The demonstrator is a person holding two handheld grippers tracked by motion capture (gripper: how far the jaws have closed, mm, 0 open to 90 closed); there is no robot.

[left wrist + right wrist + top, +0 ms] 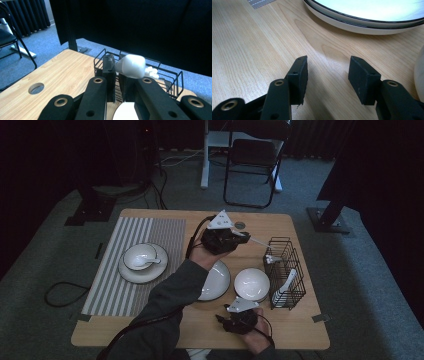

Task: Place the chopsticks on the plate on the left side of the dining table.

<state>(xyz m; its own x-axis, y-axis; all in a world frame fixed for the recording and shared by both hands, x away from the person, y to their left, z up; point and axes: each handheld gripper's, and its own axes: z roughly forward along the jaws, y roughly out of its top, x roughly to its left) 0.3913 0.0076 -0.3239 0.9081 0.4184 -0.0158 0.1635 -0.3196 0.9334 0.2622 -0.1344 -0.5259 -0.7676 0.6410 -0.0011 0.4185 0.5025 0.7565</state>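
A: Our left gripper [243, 235] has its jaws pinched on a white spoon [131, 66], held up in the air just short of the wire basket [172, 75], which sits near the table's right edge.

B: And the right gripper [327, 75]?

A: It sits low over the bare table [249, 50] with its jaws wide apart and nothing between them, just beside the plate [367, 23].

B: How do we do this step well?

A: We judge the spoon is either leaving the basket or going in. Either way, we keep the pinch firm, hold the spoon level, and clear the top wires before we turn.

B: Any writing to read?

A: None; we see no brand, label or lettering.
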